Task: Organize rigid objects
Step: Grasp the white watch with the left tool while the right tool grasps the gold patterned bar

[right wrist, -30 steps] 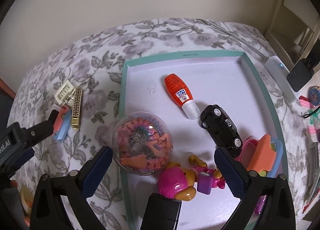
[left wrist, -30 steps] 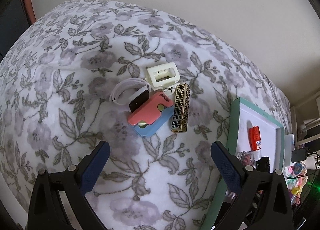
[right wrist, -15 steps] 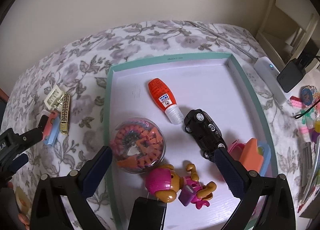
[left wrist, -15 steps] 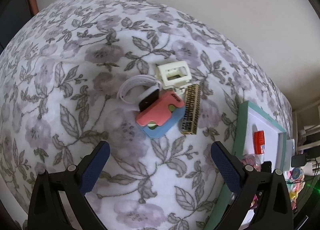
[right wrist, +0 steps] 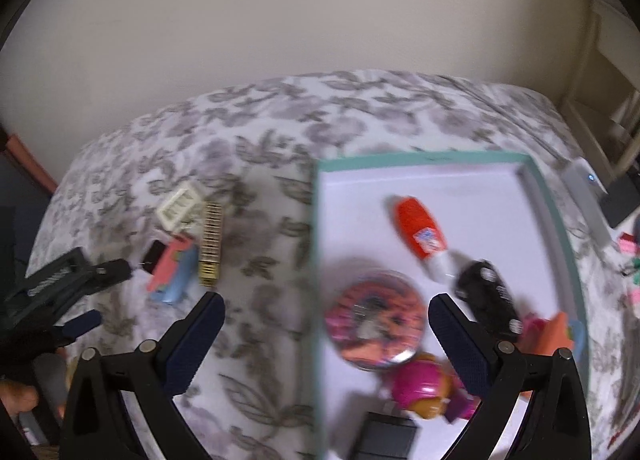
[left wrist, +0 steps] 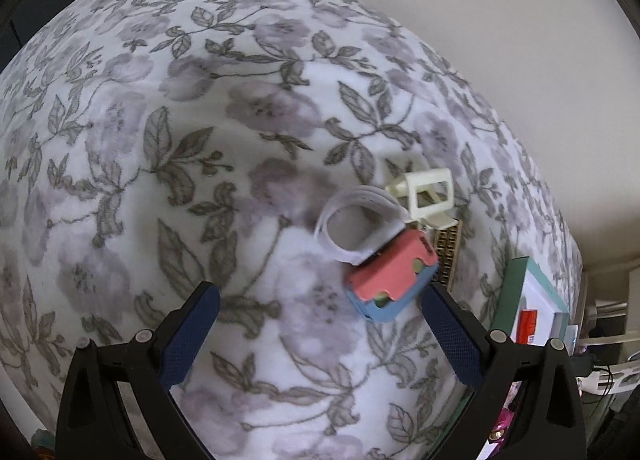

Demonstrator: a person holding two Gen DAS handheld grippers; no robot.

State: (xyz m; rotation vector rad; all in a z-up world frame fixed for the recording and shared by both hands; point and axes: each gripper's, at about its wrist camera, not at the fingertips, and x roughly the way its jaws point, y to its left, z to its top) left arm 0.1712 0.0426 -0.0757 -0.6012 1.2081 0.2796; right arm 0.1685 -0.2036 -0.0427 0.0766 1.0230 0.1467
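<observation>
A small heap lies on the floral blanket: a pink-and-blue case (left wrist: 394,278), a white coiled band (left wrist: 358,224), a cream plastic frame (left wrist: 430,194) and a gold patterned bar (left wrist: 448,252). My left gripper (left wrist: 318,336) is open and empty, low over the blanket, with the case just beyond its right finger. The heap also shows in the blurred right wrist view, with the case (right wrist: 172,274) and gold bar (right wrist: 211,244). My right gripper (right wrist: 326,340) is open and empty above the left rim of the teal tray (right wrist: 316,244).
In the tray lie an orange glue bottle (right wrist: 420,232), a black toy car (right wrist: 488,300), a clear ball of orange bits (right wrist: 376,320), a pink doll (right wrist: 424,384) and an orange-and-pink toy (right wrist: 552,332). A white device (right wrist: 584,188) and clutter lie right of the tray.
My left gripper has dropped closer to the heap and shifted left, so the case now sits by its right finger. My right gripper has swung left, from over the tray to over its left rim.
</observation>
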